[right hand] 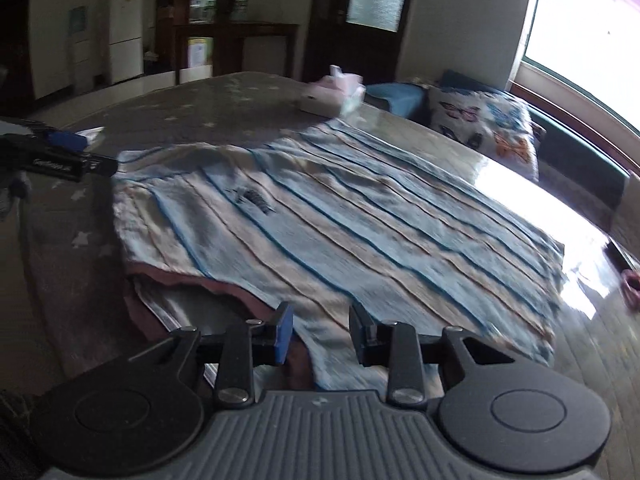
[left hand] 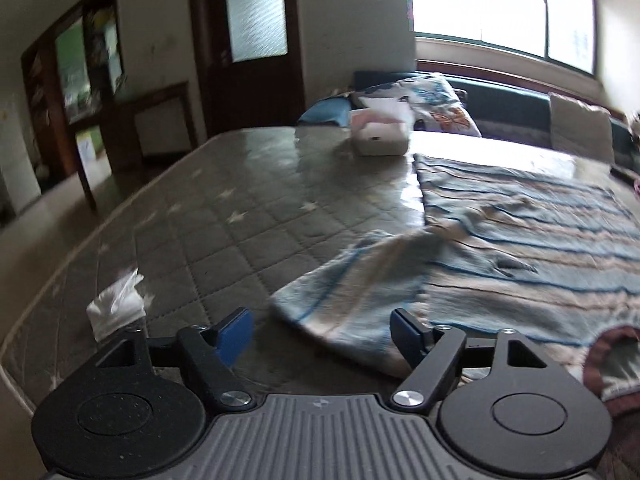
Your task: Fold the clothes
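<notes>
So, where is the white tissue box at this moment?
The tissue box stands on the far part of the mattress, just beyond the far edge of the striped garment and before the butterfly pillow, in both wrist views.

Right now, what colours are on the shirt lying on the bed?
The shirt has light blue and beige stripes with thin dark blue lines; the right wrist view shows it best.

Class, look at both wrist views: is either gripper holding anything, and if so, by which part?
Nothing is held. The left gripper stands open over a sleeve of the striped top; the right gripper is open over its near edge, pads not pressing.
</notes>
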`<state>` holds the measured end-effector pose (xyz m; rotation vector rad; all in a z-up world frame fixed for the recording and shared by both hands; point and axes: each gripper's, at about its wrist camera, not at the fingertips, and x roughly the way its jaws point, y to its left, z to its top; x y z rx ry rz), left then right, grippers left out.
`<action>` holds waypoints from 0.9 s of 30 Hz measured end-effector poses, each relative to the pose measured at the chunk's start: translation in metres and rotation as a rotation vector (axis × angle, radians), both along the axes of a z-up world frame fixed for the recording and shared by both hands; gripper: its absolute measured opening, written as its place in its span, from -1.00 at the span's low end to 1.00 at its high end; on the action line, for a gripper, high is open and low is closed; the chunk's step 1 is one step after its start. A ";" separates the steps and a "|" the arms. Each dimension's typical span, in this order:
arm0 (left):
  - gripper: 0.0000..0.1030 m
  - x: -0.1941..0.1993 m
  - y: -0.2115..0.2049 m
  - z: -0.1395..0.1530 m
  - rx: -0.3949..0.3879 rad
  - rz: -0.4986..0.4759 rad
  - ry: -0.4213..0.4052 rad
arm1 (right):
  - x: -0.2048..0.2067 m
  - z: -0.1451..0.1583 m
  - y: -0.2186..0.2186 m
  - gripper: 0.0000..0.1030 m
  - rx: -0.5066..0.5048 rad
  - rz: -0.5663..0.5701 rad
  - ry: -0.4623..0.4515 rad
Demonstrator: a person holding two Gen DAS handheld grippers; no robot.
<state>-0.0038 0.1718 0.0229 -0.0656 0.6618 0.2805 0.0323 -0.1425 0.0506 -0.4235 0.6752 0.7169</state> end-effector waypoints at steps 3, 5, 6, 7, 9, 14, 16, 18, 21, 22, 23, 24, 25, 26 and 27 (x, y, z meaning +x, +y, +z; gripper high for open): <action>0.26 0.009 0.013 -0.005 -0.058 0.001 0.016 | 0.002 0.003 0.029 -0.41 0.007 0.072 0.003; 0.19 0.015 0.019 -0.008 -0.097 -0.006 0.027 | 0.002 0.003 0.047 -0.41 0.006 0.117 0.007; 0.10 0.018 0.023 -0.010 -0.116 -0.009 0.032 | 0.002 0.003 0.058 -0.41 0.004 0.141 0.008; 0.05 0.020 0.025 -0.012 -0.132 -0.014 0.036 | 0.002 0.002 0.067 -0.41 0.002 0.160 0.010; -0.12 0.023 0.030 -0.014 -0.157 -0.023 0.038 | 0.002 0.000 0.085 -0.41 -0.002 0.195 0.013; -0.30 0.025 0.035 -0.018 -0.180 -0.040 0.034 | -0.001 -0.008 0.125 -0.41 0.007 0.259 0.035; -0.30 0.023 0.039 -0.017 -0.204 -0.032 0.024 | -0.003 -0.011 0.138 -0.41 0.009 0.283 0.042; -0.29 0.021 0.041 -0.016 -0.210 -0.018 0.015 | -0.004 -0.015 0.150 -0.41 0.004 0.298 0.041; -0.28 0.020 0.043 -0.016 -0.211 -0.011 0.015 | -0.004 -0.022 0.165 -0.41 0.001 0.308 0.054; -0.28 0.021 0.044 -0.017 -0.213 -0.012 0.015 | -0.005 -0.025 0.168 -0.42 0.000 0.310 0.059; -0.28 0.021 0.044 -0.017 -0.214 -0.013 0.016 | -0.005 -0.027 0.172 -0.42 -0.001 0.311 0.062; -0.29 0.022 0.045 -0.018 -0.216 -0.014 0.017 | -0.005 -0.029 0.174 -0.42 -0.001 0.314 0.067; -0.29 0.022 0.045 -0.018 -0.217 -0.015 0.017 | -0.006 -0.030 0.176 -0.42 0.000 0.317 0.072; -0.34 0.023 0.046 -0.019 -0.220 -0.016 0.016 | -0.007 -0.032 0.178 -0.42 -0.001 0.319 0.075; -0.58 0.023 0.047 -0.019 -0.224 -0.016 0.014 | -0.008 -0.033 0.180 -0.42 -0.002 0.320 0.076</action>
